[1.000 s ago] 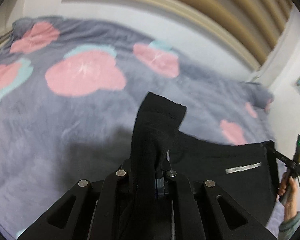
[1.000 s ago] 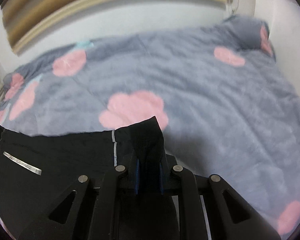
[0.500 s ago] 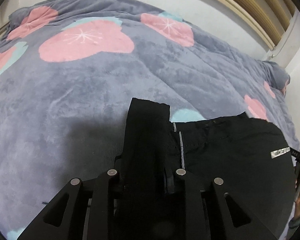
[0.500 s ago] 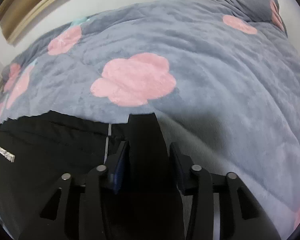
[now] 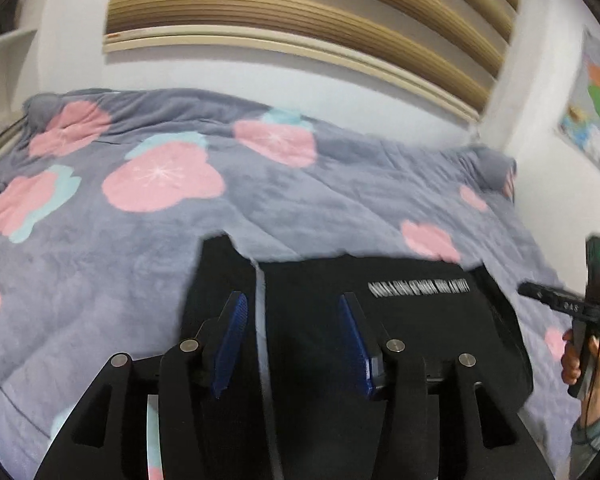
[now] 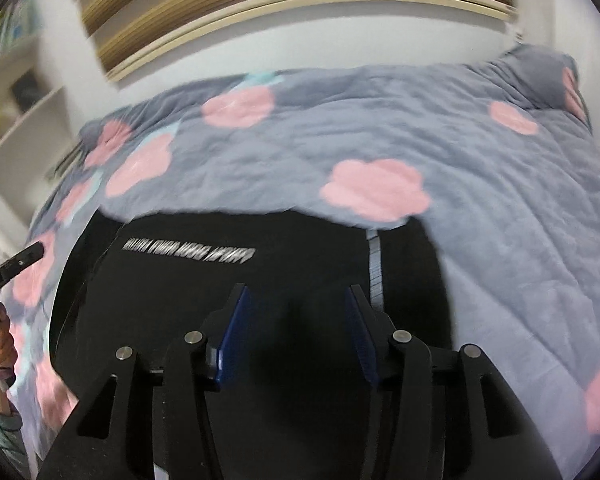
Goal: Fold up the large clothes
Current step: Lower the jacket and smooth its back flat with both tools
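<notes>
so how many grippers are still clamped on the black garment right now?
0. Left gripper is open above the black garment near its left edge; right gripper is open above its right part. Neither holds fabric.

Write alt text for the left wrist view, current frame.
The open left gripper hovers over a black garment lying flat on a grey blanket with pink flowers. At far right, a hand holds the right gripper beside the garment's edge.

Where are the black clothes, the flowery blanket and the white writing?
black clothes (image 6: 300, 264): right wrist view, middle of the fabric.
flowery blanket (image 5: 300, 200): left wrist view, grey part beside a pink flower.
white writing (image 5: 419, 288): left wrist view, middle of the lettering.
</notes>
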The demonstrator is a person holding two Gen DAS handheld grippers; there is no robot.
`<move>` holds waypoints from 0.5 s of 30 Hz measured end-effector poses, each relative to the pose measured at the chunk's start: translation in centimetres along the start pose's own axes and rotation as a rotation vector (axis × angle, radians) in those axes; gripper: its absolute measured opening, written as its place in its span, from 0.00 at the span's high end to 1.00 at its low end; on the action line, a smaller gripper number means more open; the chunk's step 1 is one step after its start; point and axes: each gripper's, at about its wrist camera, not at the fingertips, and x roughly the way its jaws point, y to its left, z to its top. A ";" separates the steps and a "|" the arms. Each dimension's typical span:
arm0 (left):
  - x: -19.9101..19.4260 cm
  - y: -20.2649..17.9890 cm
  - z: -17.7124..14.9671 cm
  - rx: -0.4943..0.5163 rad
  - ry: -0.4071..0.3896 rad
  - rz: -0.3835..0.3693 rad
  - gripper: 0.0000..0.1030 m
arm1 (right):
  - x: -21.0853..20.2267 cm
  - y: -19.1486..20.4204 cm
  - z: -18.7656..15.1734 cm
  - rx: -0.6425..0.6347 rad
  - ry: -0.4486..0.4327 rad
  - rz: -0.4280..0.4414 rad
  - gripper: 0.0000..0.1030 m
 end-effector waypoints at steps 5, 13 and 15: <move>3.8 -4.6 -3.9 0.061 0.096 0.019 0.52 | 4.3 3.6 -2.2 -0.019 0.102 0.009 0.49; 10.6 -3.9 -7.4 -0.069 0.239 0.025 0.47 | 9.9 4.7 -4.8 -0.072 0.171 -0.074 0.45; 10.5 -4.5 -7.5 -0.031 0.222 0.042 0.47 | 10.0 5.0 -4.7 -0.090 0.173 -0.096 0.45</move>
